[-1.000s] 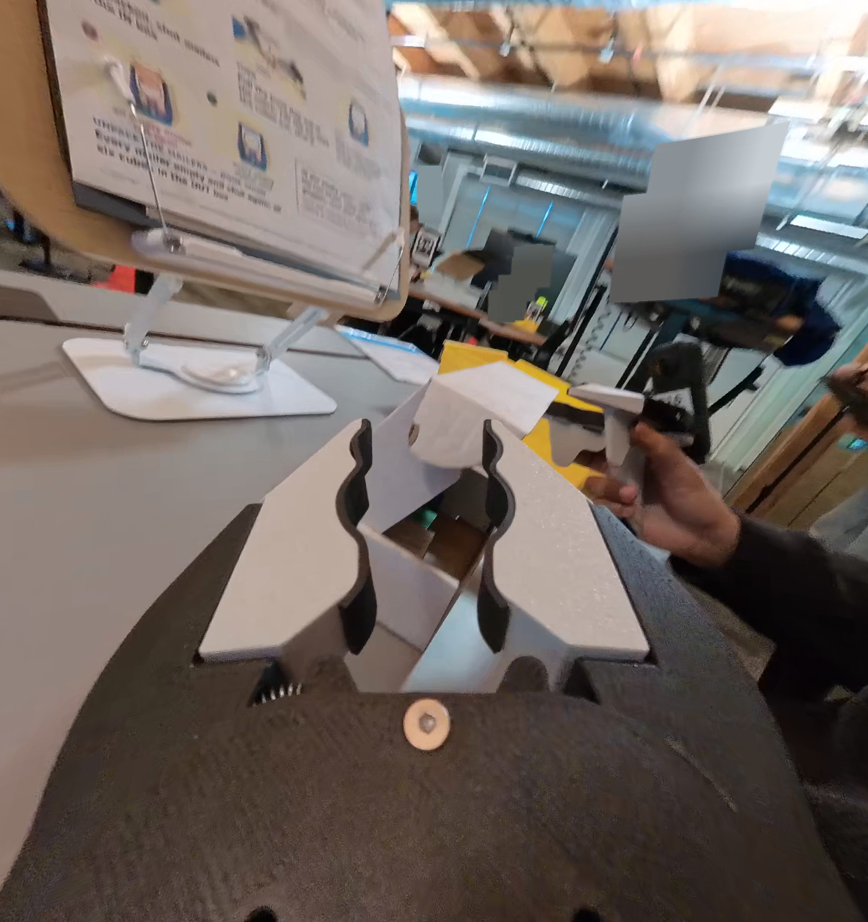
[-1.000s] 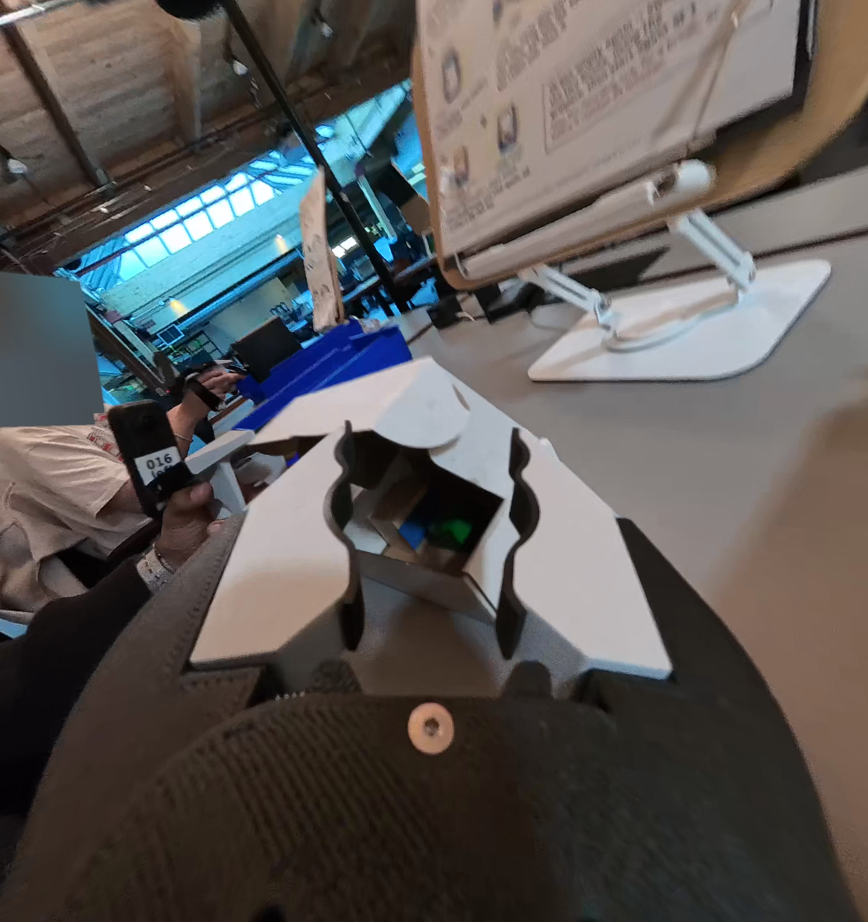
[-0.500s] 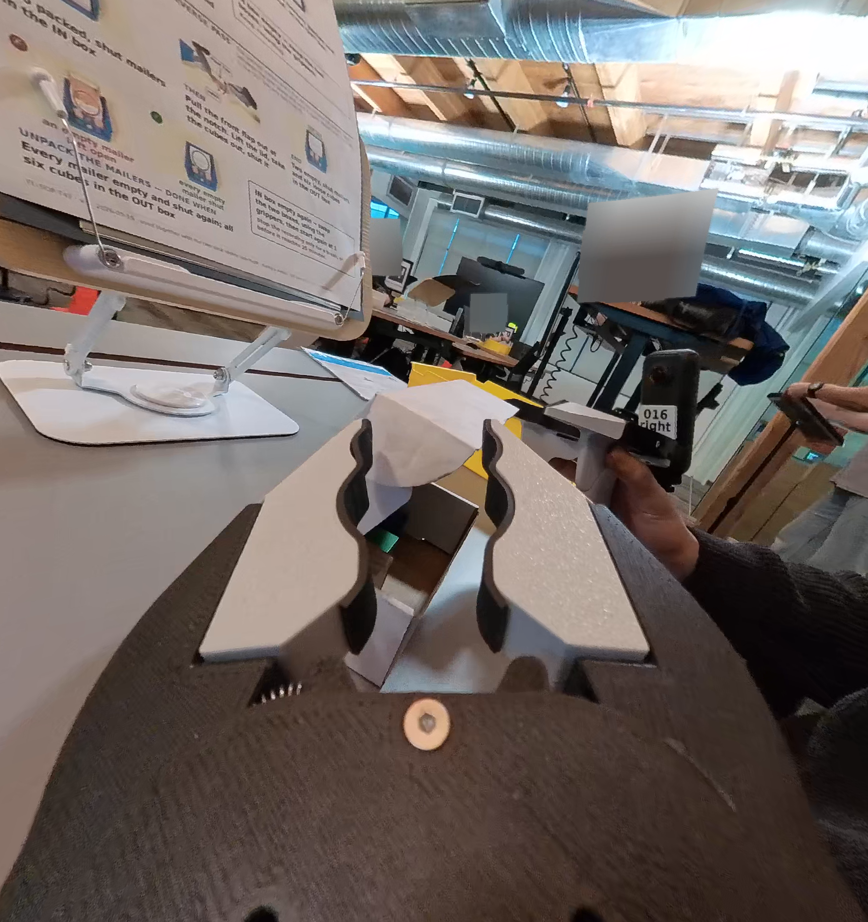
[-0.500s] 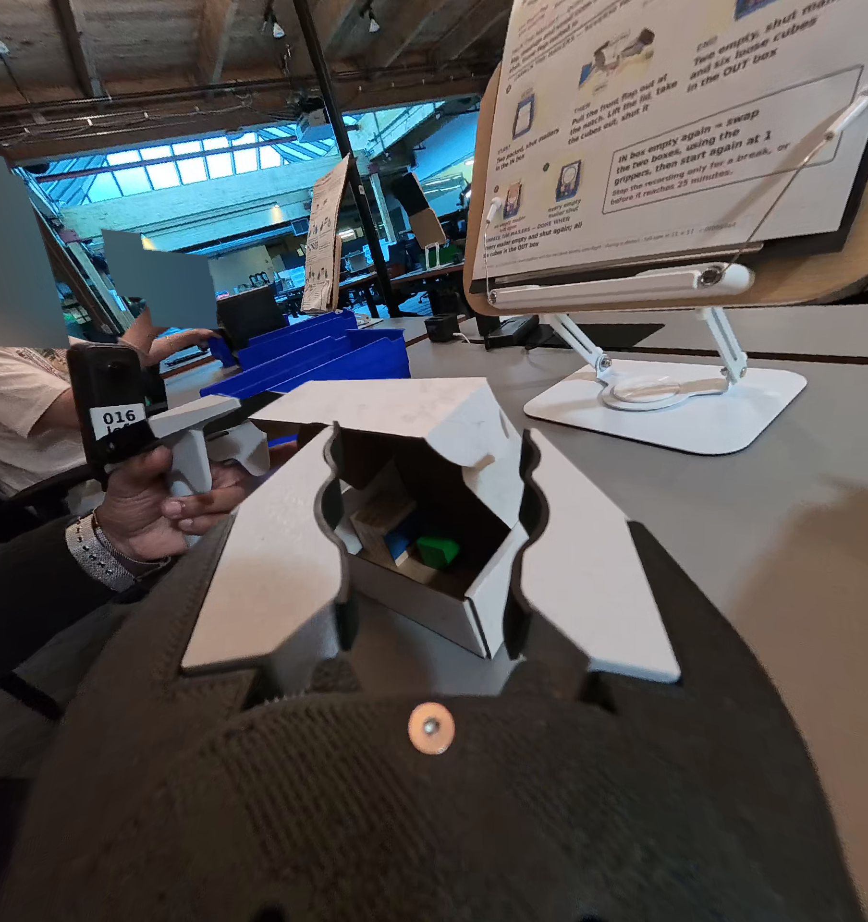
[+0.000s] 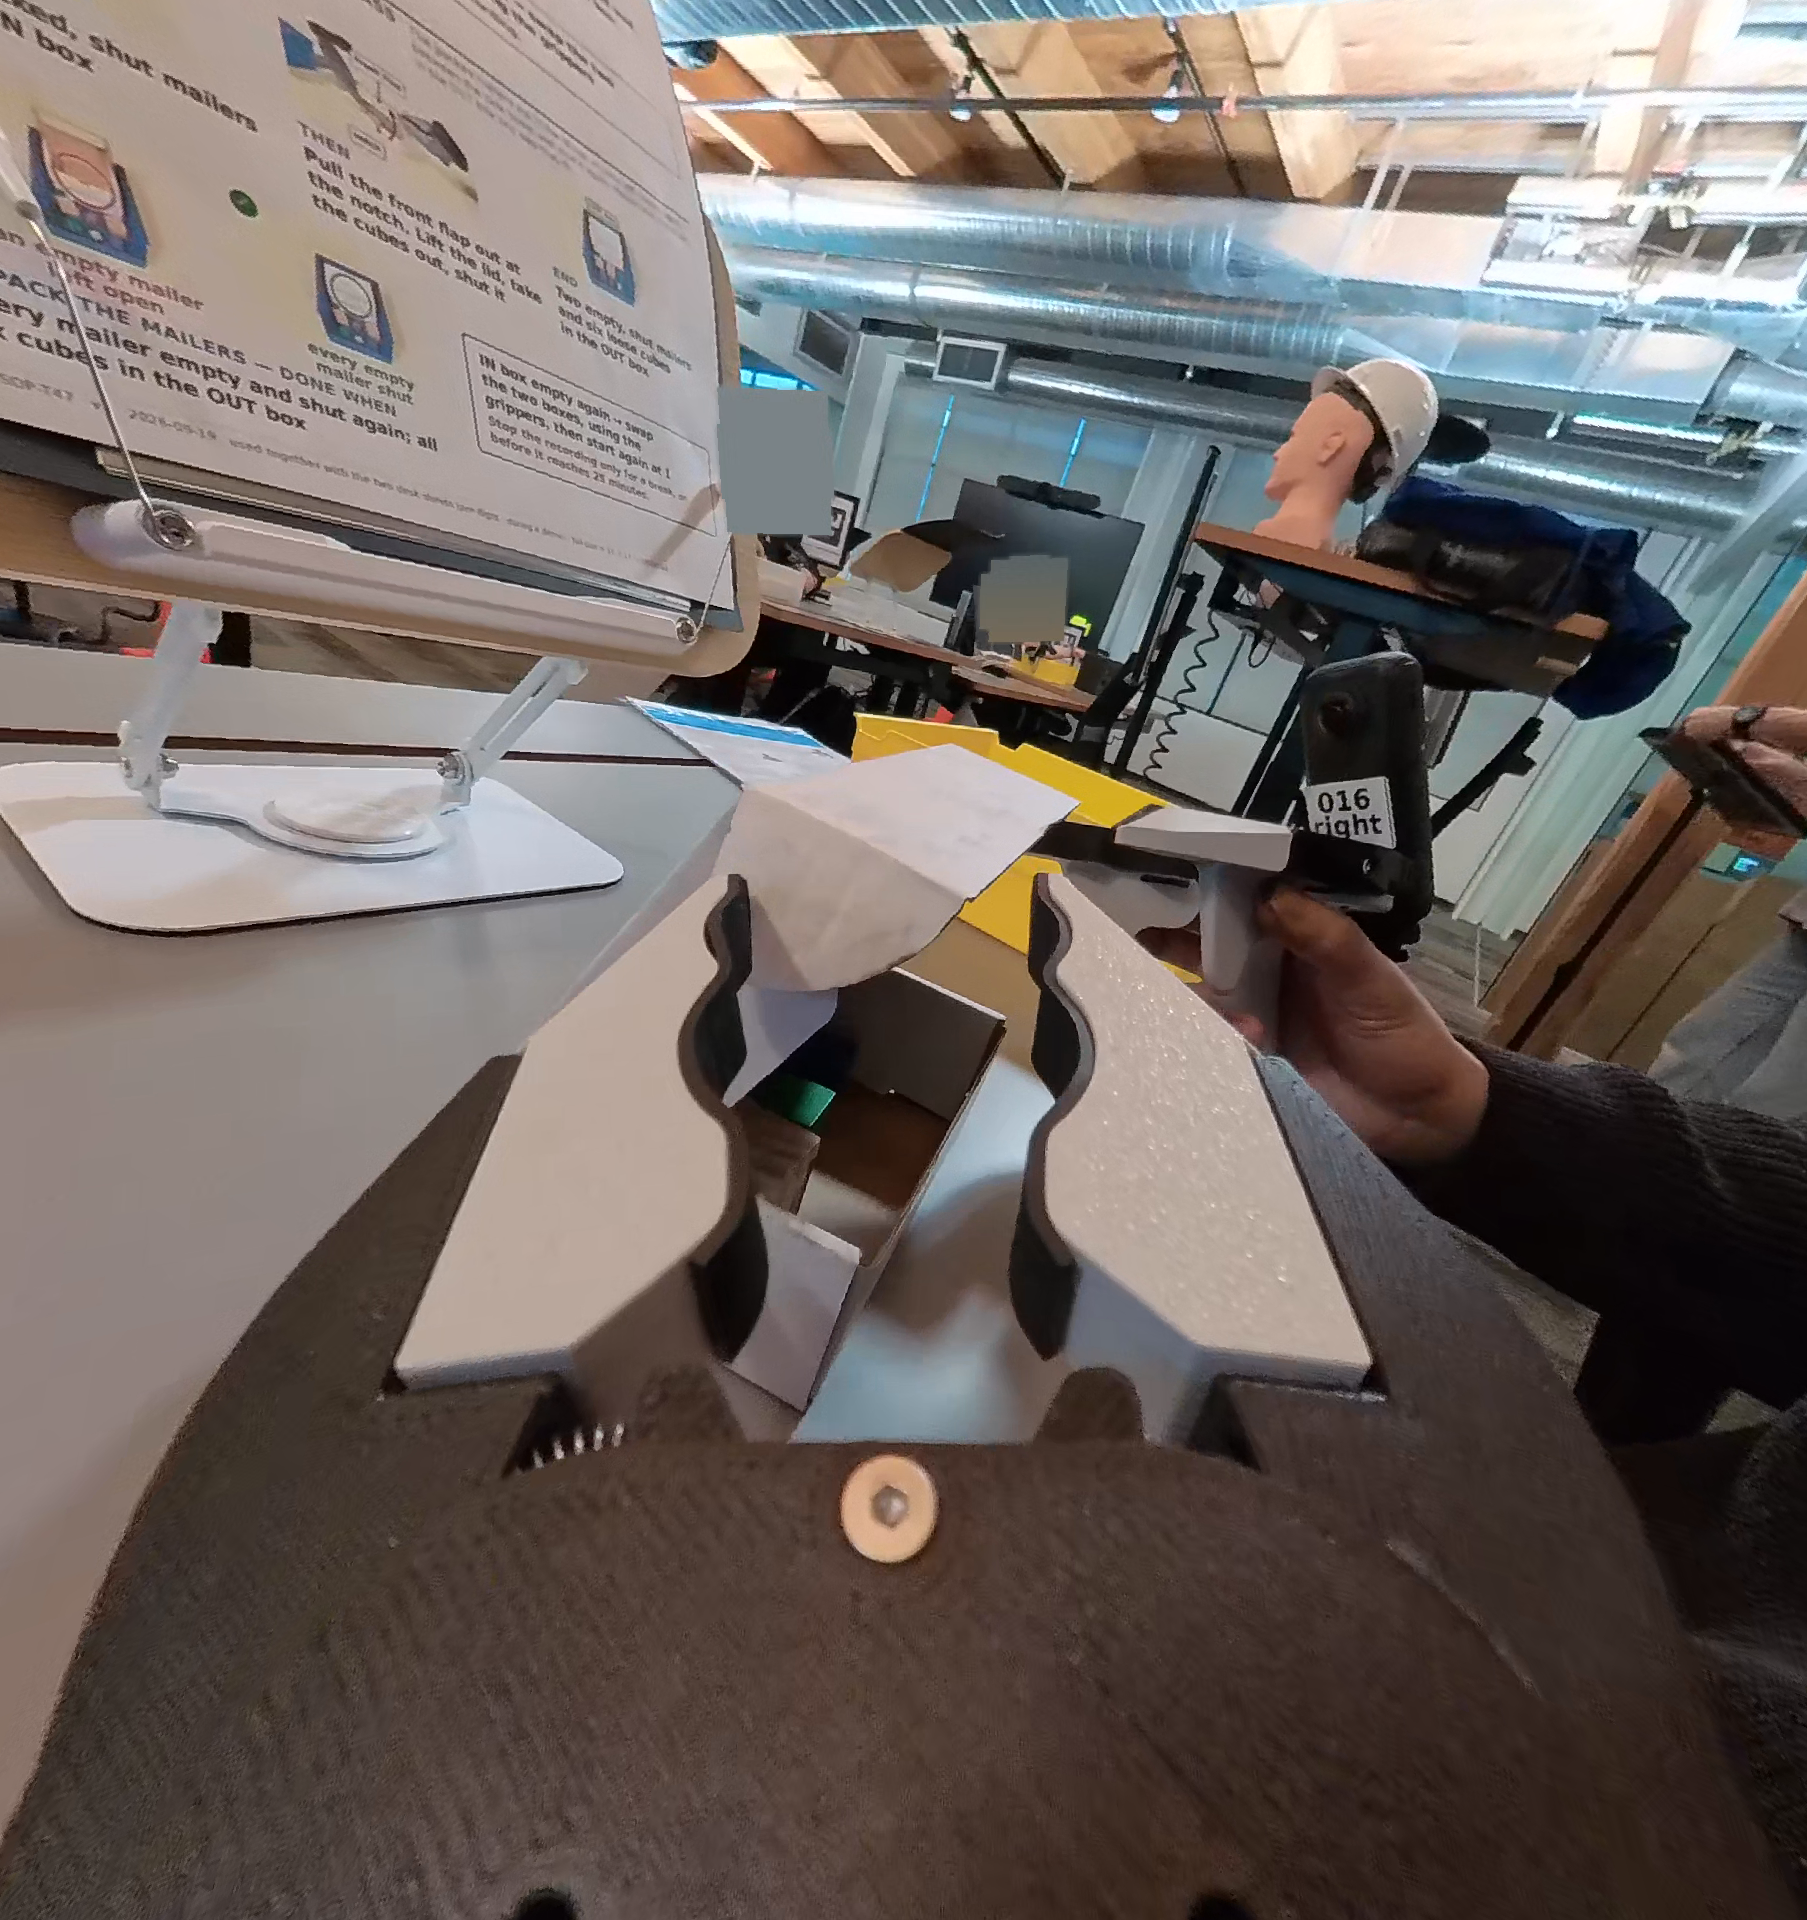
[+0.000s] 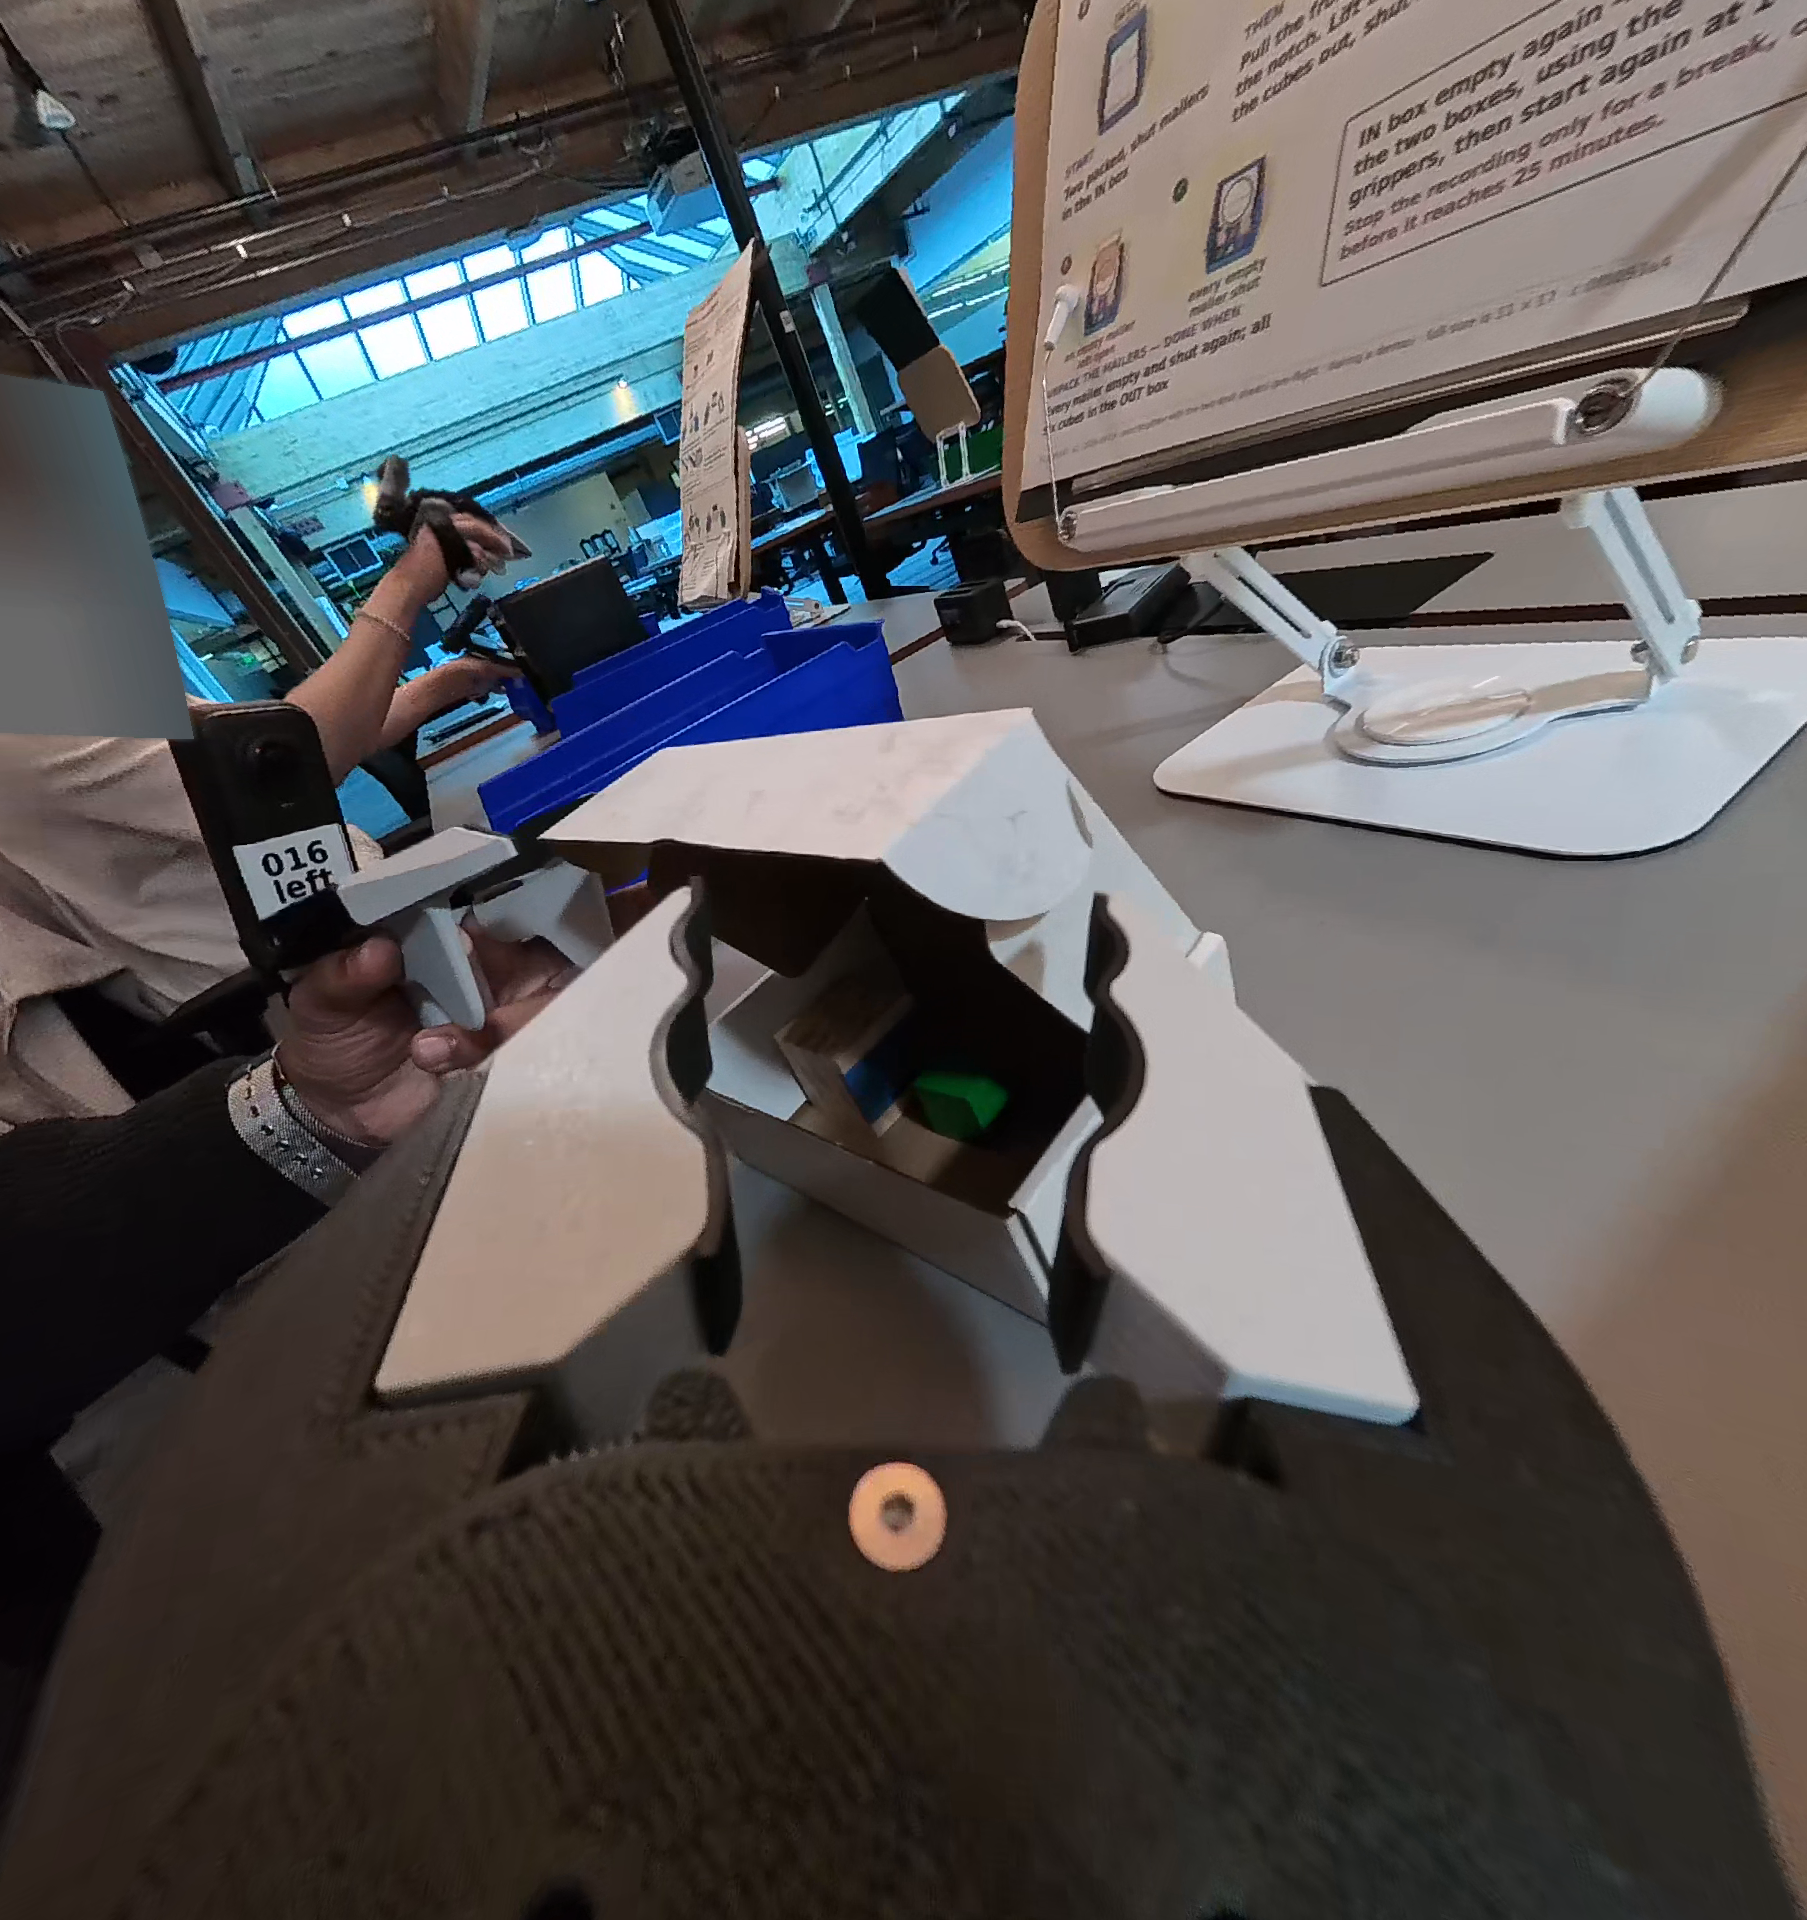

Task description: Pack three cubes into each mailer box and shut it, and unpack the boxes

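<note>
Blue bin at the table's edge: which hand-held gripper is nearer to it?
Left. The left hand-held gripper sits just in front of the blue bin, beside the mailer box lid; the right hand-held gripper is across the box, farther back.

A printed sheet (image 5: 307, 260) with words and small pictures stands on a white stand (image 5: 286, 842) at the table's (image 5: 203, 1039) far edge. A black camera (image 5: 1366, 717) carries a small white sticker (image 5: 1348, 812) with print. The other camera (image 6: 265, 769) has its own sticker (image 6: 294, 871) too.
</note>
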### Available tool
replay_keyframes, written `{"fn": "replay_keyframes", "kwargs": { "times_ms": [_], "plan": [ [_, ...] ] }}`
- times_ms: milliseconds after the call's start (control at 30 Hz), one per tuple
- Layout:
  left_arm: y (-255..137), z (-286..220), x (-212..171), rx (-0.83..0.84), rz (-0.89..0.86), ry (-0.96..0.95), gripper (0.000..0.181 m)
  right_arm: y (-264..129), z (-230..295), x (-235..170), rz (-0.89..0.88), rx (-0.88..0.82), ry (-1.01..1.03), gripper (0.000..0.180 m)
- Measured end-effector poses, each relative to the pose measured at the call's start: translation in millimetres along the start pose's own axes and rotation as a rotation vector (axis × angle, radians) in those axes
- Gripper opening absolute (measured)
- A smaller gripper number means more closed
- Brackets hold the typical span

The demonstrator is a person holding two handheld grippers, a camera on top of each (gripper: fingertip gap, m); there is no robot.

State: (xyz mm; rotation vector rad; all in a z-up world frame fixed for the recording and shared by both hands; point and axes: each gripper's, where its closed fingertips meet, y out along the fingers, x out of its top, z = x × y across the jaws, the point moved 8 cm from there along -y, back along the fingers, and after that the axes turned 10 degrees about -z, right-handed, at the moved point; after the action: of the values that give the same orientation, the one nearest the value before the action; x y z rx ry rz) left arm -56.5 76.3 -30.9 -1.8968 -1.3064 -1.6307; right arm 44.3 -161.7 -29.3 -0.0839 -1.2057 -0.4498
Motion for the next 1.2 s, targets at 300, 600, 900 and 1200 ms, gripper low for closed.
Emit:
{"fn": "replay_keyframes", "kwargs": {
  "times_ms": [300, 600, 900, 1200],
  "plan": [
    [-1.1, 3.6, 0.5, 0.024, -0.003, 0.019, 0.063, 0.6, -0.6, -0.8, 0.011, -0.007, -0.009, 0.071],
    [1.2, 1.4, -5.0, 0.025, 0.037, 0.066, 0.065, 0.9, -1.1, -1.5, 0.023, -0.018, -0.026, 0.069],
    [-0.2, 4.3, -1.7, 0.044, 0.009, 0.058, 0.065, -1.2, -2.4, 2.3, 0.001, -0.039, -0.051, 0.068],
    [0.0, -10.4, 6.6, -0.012, -0.069, 0.155, 0.081, -4.5, 2.1, 10.1, -0.046, -0.066, -0.157, 0.068]
  ]
}}
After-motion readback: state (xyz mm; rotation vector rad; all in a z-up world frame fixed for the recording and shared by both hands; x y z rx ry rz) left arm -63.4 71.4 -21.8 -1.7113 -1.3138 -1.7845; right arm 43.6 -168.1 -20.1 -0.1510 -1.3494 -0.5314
